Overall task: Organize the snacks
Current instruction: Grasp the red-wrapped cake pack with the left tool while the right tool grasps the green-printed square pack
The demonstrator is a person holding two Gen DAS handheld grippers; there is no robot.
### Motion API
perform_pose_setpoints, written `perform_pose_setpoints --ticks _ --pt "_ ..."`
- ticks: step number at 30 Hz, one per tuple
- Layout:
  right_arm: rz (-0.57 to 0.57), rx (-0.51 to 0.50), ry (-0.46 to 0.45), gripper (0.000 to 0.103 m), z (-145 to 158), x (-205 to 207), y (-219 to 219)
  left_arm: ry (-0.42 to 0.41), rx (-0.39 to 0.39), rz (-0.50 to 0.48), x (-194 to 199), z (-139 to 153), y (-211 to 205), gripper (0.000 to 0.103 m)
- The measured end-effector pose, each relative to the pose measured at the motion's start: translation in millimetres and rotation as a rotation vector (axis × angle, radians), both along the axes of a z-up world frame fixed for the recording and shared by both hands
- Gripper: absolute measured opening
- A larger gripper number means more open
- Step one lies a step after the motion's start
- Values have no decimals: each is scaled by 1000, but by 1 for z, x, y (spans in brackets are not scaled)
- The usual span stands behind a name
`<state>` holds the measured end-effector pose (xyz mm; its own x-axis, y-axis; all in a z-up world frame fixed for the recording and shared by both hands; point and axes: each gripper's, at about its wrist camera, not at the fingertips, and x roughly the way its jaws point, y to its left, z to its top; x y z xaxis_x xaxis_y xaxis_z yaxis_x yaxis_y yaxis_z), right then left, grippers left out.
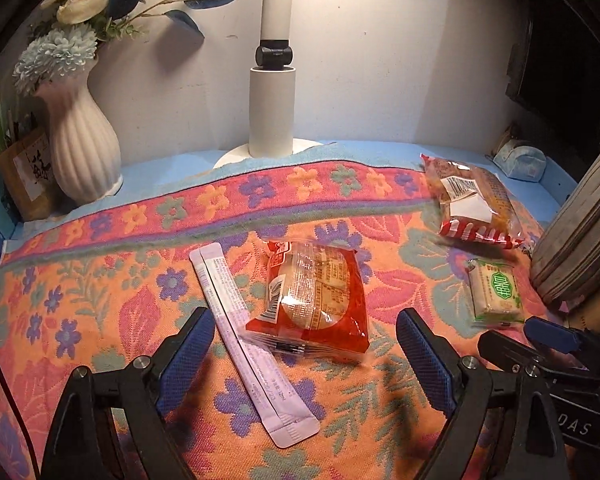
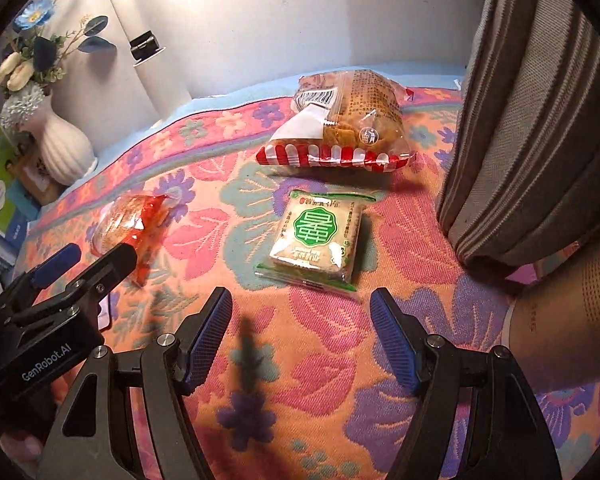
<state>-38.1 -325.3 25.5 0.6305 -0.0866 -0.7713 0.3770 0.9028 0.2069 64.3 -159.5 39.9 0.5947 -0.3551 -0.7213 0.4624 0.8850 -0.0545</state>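
Observation:
On the flowered cloth (image 1: 100,272) lie a red-wrapped cake packet (image 1: 314,300), a long lilac stick sachet (image 1: 248,340) beside it, a green-labelled square biscuit pack (image 1: 494,292) and a red-and-white striped bread bag (image 1: 472,204). My left gripper (image 1: 304,344) is open, its fingers standing either side of the near end of the red packet and the sachet. My right gripper (image 2: 302,328) is open and empty just short of the green biscuit pack (image 2: 320,236). The striped bag (image 2: 340,120) lies behind it and the red packet (image 2: 134,220) to the left.
A white ribbed vase (image 1: 82,148) with flowers stands back left, a white lamp post (image 1: 271,112) at back centre. A grey striped fabric bag (image 2: 532,120) stands at the right edge. Books and a box (image 1: 24,176) line the left side.

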Motion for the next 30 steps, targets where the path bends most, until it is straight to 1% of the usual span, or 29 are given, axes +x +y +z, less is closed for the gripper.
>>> perform_pose_setpoints --ticks 3,5,7,9,10,11,12,14,15,18,21,22,27,30 --pt "-16 -21 4 71 -1 6 -1 -1 0 -12 3 3 -4 90" --pt "-19 -37 13 71 -1 12 -2 -2 39 -28 6 3 -12 87" --pt "-23 -54 19 71 0 17 -5 9 57 -43 11 0 -19 80" --pt "-30 -58 15 71 -1 20 -7 41 48 -39 16 -7 -22 66" --pt "-33 -61 13 71 -1 22 -8 53 57 -32 18 -12 -23 61" --pt "-34 -68 9 71 -2 24 -8 67 70 -32 20 -15 -23 57" --pt "-35 -72 5 71 -2 25 -8 67 66 -34 20 -15 -23 57" --pt "-37 -83 -3 71 -3 27 -9 53 48 -32 18 -12 -20 53" --pt "-38 -88 -4 68 -3 28 -9 51 47 -28 17 -12 -19 51" --pt "-40 -112 -8 54 -4 34 -5 43 31 -16 16 -9 -16 50" --pt "-39 -106 -19 52 -4 32 -7 34 22 -1 14 -7 -11 50" --pt "-33 -95 -8 51 -4 37 -5 29 20 5 13 -6 -10 50" --pt "-34 -95 -21 44 -3 33 -6 11 -5 24 11 -1 -5 50" --pt "-26 -94 -27 43 -2 28 -6 7 -25 33 11 2 0 49"
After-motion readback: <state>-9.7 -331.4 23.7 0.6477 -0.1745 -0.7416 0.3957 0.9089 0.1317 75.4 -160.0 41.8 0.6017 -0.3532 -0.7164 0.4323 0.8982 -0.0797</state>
